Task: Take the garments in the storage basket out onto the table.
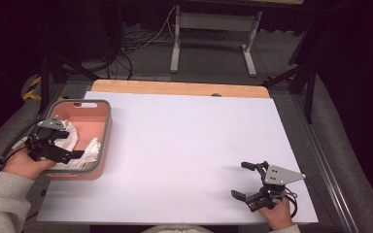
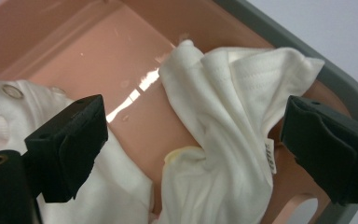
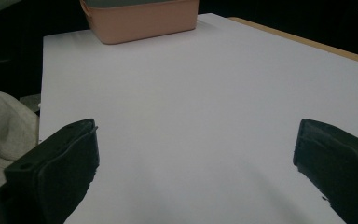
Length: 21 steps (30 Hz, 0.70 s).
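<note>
I am holding my left gripper (image 2: 193, 144) wide open over the white cloth (image 2: 223, 121) in the pink basket (image 2: 88, 51). My right gripper (image 3: 196, 163) is resting open above the worktop (image 3: 205, 93).

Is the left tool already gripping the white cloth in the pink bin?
No, the left tool is open, apart from the white cloth lying in the pink bin.

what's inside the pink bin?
White cloth, crumpled, lies in the pink bin, one corner draped on the rim. Bare pink floor shows between the folds. The left gripper hovers open over it. Anything under the cloth is covered.
</note>
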### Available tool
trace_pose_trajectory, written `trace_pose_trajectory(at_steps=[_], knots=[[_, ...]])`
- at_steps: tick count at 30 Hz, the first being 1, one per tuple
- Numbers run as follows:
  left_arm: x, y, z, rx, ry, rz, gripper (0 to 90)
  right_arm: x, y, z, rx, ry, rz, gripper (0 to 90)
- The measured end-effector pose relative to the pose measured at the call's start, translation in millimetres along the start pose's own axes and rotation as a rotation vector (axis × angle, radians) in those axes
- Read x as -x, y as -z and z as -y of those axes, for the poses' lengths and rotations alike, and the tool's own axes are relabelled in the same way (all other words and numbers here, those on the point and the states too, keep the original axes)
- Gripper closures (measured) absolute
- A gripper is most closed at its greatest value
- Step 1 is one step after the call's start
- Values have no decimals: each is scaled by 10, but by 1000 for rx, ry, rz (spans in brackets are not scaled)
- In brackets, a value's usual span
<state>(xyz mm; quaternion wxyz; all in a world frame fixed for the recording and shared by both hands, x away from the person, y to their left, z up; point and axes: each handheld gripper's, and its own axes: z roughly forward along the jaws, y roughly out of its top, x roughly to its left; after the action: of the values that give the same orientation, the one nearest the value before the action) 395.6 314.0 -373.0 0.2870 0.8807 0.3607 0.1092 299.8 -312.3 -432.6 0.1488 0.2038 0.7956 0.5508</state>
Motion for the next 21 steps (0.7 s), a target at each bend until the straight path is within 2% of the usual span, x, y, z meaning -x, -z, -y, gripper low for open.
trace_pose_trajectory(at_steps=[2,5,8,9,18,19,21], knots=[[-12,-22,21,-25,0,20,86,-1,-2,1,0,1,-2,7],[-7,-34,31,-37,0,34,87,0,-3,2,-1,0,-3,7],[17,-62,26,-64,-15,65,94,2,-10,3,-5,-1,-6,7],[29,-75,24,-68,-8,78,95,2,-12,4,-5,-1,-6,7],[55,-209,-7,-124,-20,108,110,1,-10,4,-5,-1,-7,7],[47,-229,-16,-145,-22,110,121,1,-10,5,-5,-1,-8,7],[41,-237,-20,-151,-8,113,133,2,-10,6,-6,-2,-11,7]])
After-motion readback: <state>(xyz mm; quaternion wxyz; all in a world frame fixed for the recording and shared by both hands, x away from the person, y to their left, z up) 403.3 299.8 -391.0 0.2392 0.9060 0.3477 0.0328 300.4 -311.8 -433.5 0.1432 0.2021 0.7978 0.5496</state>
